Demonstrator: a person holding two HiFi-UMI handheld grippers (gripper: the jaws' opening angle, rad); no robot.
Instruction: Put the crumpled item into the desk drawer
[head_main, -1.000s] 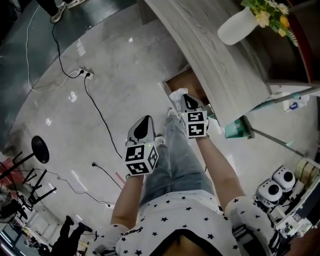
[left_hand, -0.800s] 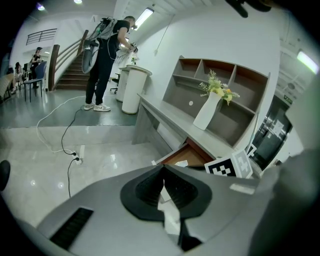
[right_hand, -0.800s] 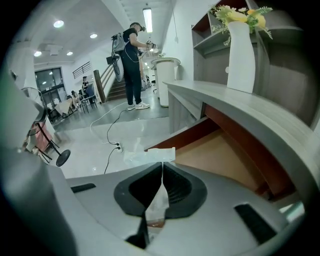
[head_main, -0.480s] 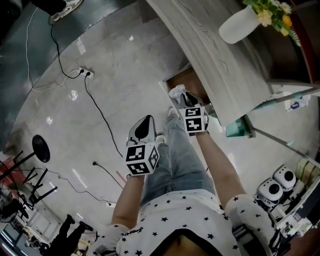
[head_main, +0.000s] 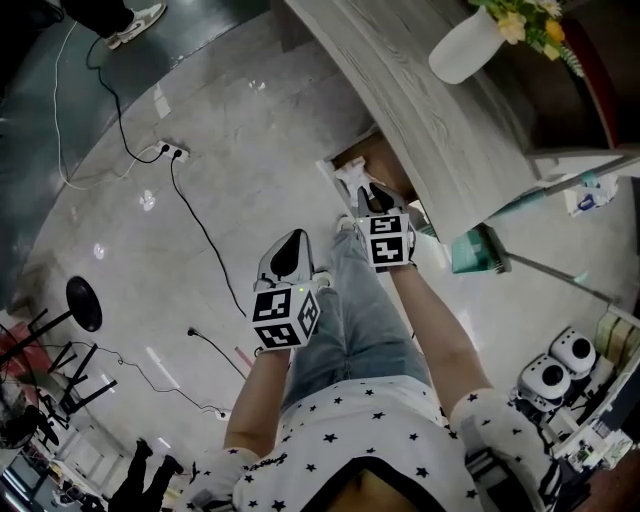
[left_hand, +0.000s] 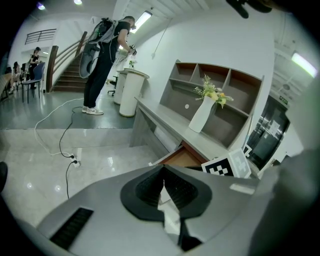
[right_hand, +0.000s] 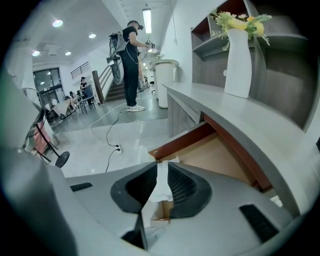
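Note:
My right gripper (head_main: 372, 196) is shut on the crumpled white paper (head_main: 352, 181), which sticks out past its tips. It hangs at the front lip of the open brown desk drawer (head_main: 372, 157). In the right gripper view the paper (right_hand: 161, 186) is pinched between the pads, with the drawer's bare wooden bottom (right_hand: 220, 156) just beyond. My left gripper (head_main: 289, 247) is shut, lower left of the right one over the floor and apart from the drawer. A pale sliver shows between its pads (left_hand: 176, 192); I cannot tell what it is.
The grey wooden desk top (head_main: 440, 120) overhangs the drawer and carries a white vase of flowers (head_main: 462, 52). A black cable (head_main: 195, 225) and a socket (head_main: 172, 150) lie on the glossy floor at left. A person with a backpack (right_hand: 131, 62) stands far off.
My right gripper has carried the paper a little up and forward, closer to the drawer opening. The left gripper has stayed where it was.

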